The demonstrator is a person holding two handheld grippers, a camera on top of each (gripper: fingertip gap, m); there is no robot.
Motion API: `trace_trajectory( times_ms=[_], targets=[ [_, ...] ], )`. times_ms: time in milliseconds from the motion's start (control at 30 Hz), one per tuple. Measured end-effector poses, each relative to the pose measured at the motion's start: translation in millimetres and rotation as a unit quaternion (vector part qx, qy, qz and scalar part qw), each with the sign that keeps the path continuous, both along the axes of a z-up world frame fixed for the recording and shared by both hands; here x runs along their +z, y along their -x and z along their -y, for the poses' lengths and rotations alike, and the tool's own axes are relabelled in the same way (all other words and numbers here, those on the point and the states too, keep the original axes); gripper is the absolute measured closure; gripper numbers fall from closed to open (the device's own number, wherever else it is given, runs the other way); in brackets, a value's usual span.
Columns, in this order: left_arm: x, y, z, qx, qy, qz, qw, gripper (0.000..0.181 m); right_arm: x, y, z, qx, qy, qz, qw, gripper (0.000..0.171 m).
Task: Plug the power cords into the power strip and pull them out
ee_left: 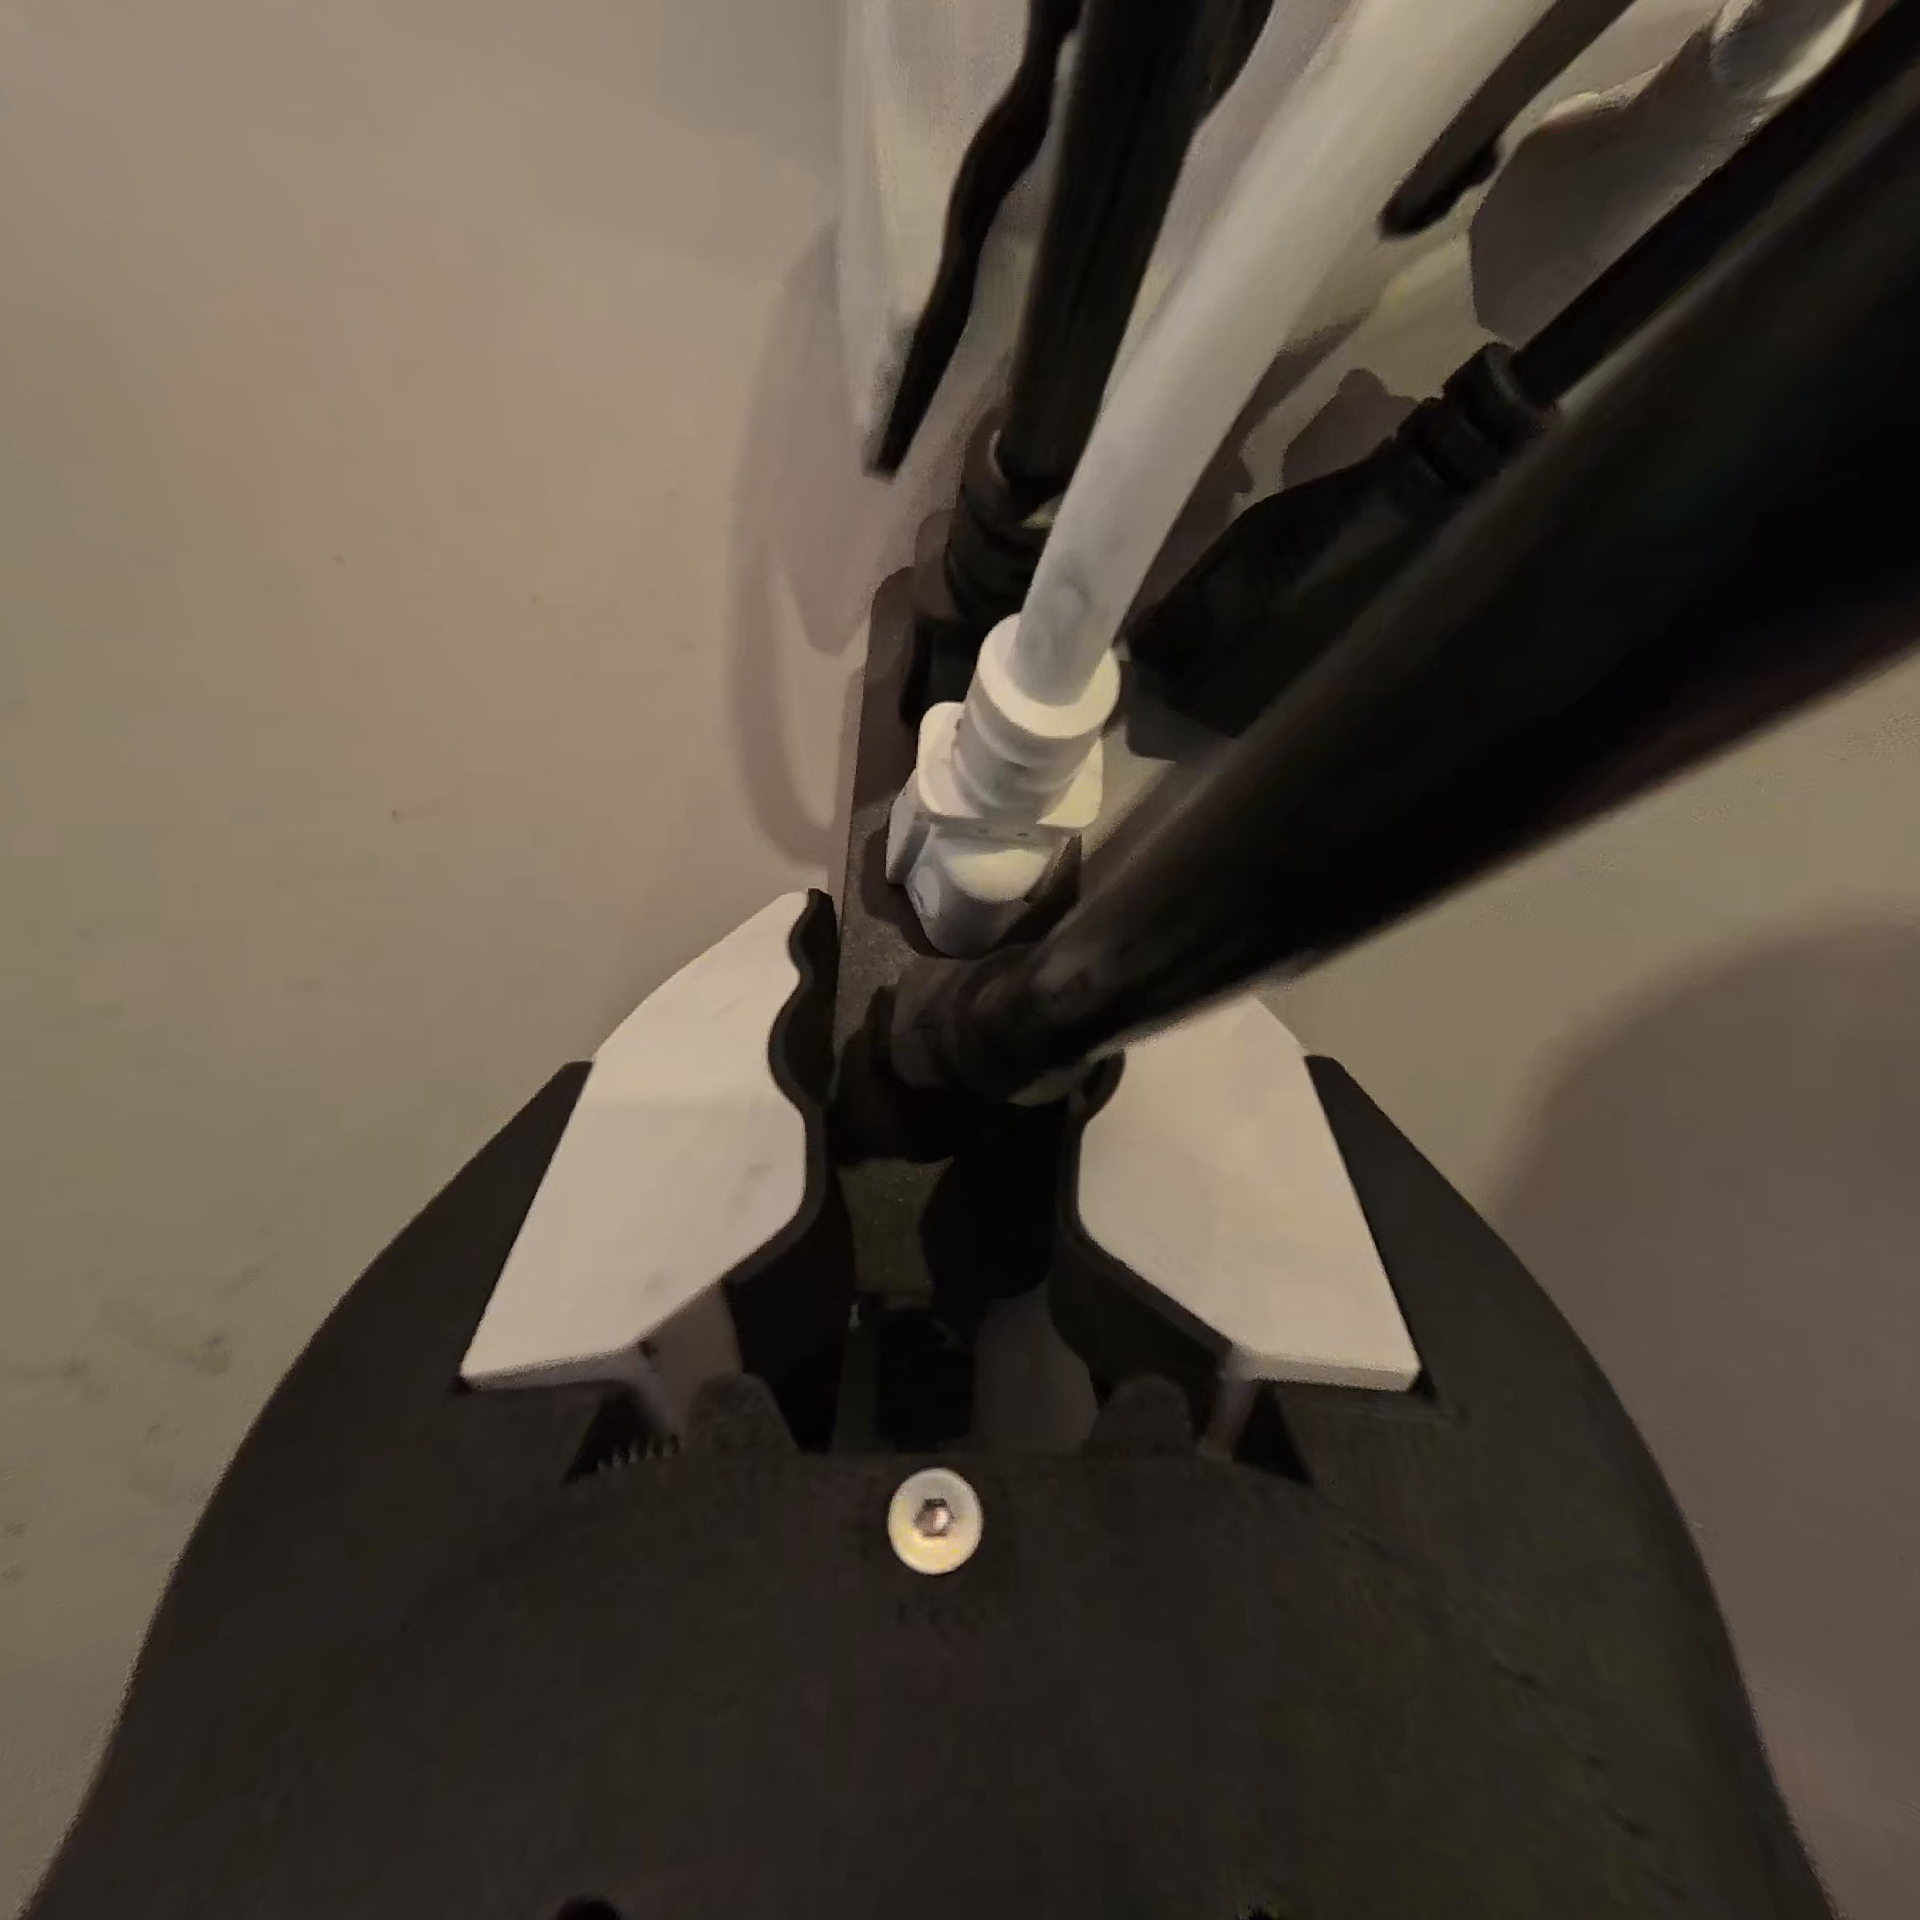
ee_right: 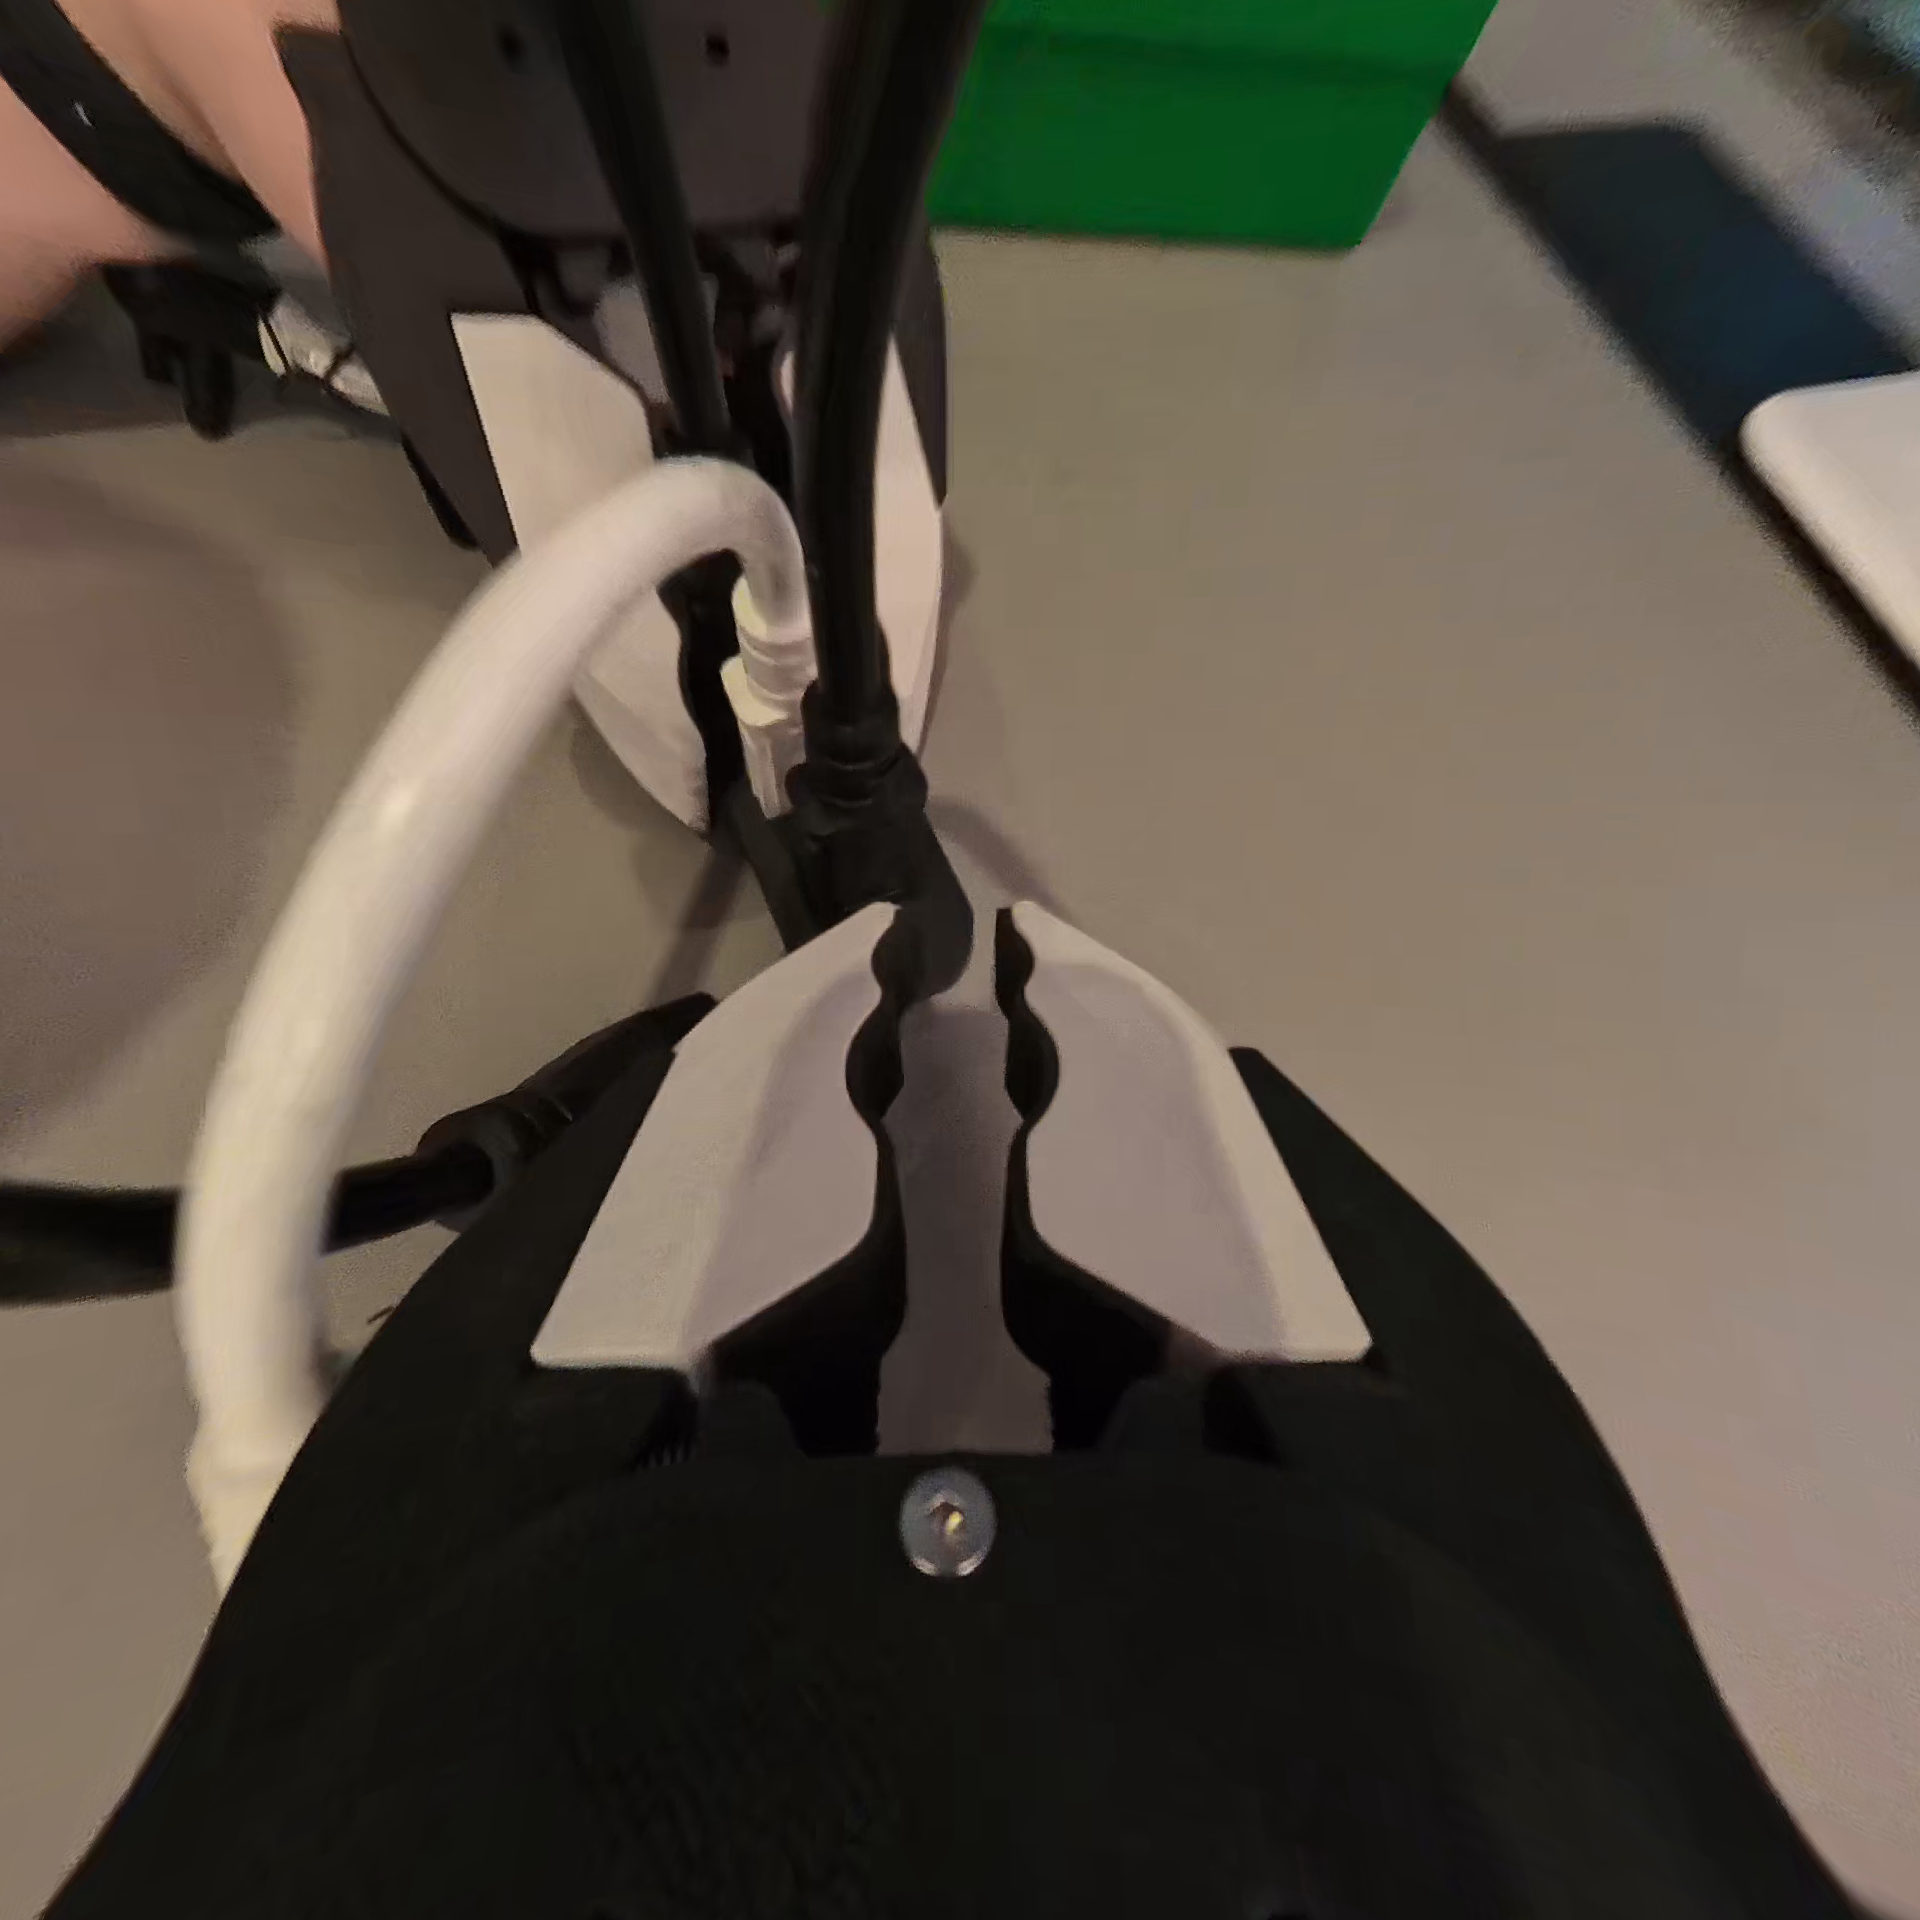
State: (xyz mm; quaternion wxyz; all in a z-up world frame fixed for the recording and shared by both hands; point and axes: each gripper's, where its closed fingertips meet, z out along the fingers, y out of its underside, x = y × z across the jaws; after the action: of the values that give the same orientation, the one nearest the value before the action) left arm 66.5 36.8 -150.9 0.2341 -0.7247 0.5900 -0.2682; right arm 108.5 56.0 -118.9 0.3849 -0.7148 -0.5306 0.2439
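A black power strip (ee_left: 857, 935) lies on the grey table and runs away from the left wrist camera. My left gripper (ee_left: 956, 997) is shut on its near end. A white plug (ee_left: 987, 810) and several black plugs sit in the strip, and a thick black cord (ee_left: 1455, 675) rises from the nearest plug. In the right wrist view, my right gripper (ee_right: 951, 914) is open by a narrow gap, its tips at the base of a black plug (ee_right: 857, 821) in the strip (ee_right: 769, 862). The white plug (ee_right: 769, 675) stands behind it, with its white cord (ee_right: 343, 883) looping left.
A green box (ee_right: 1174, 114) stands at the back of the table (ee_right: 1351, 831). A white flat object (ee_right: 1849, 499) lies at the right edge. A loose black plug and cord (ee_right: 520, 1132) lie at the left. A person's hand (ee_right: 156, 156) holds the left gripper.
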Motion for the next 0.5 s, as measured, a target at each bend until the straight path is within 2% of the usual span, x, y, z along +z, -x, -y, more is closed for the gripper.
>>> trace_trajectory(
  times_ms=[67,100,133,167,200,233,267,300,500],
  targets=[
    [0.2,-1.1,3.7,-0.017,0.003,0.010,1.000,0.138,-5.3,6.9,10.8,0.036,0.025,-0.006,0.999,0.149],
    [0.1,-1.0,5.9,-0.024,0.005,0.009,1.000,0.138,-4.9,8.2,17.2,0.057,0.028,-0.012,0.998,0.156],
    [0.1,-1.2,7.8,-0.033,0.002,0.010,0.999,0.138,-2.7,10.0,24.6,0.083,0.029,-0.025,0.996,0.151],
    [0.4,-1.6,8.2,-0.037,-0.004,0.013,0.999,0.138,3.3,13.6,32.1,0.104,0.034,-0.055,0.992,0.123],
    [0.3,-1.7,8.5,-0.038,-0.004,0.012,0.999,0.138,10.4,17.2,34.4,0.106,0.042,-0.089,0.990,0.122],
    [0.1,-1.5,8.7,-0.039,-0.003,0.009,0.999,0.138,11.7,18.3,30.2,0.091,0.043,-0.102,0.990,0.125],
    [0.1,-1.3,8.8,-0.039,-0.003,0.007,0.999,0.138,8.8,17.1,22.9,0.075,0.030,-0.095,0.992,0.142],
    [-0.1,-1.0,8.7,-0.038,-0.002,0.004,0.999,0.138,8.2,16.9,20.9,0.077,0.019,-0.098,0.992,0.147],
    [-1.6,3.6,5.8,-0.034,-0.032,-0.046,0.998,0.136,9.9,22.1,19.3,0.075,0.029,-0.133,0.988,0.147]
  ],
)
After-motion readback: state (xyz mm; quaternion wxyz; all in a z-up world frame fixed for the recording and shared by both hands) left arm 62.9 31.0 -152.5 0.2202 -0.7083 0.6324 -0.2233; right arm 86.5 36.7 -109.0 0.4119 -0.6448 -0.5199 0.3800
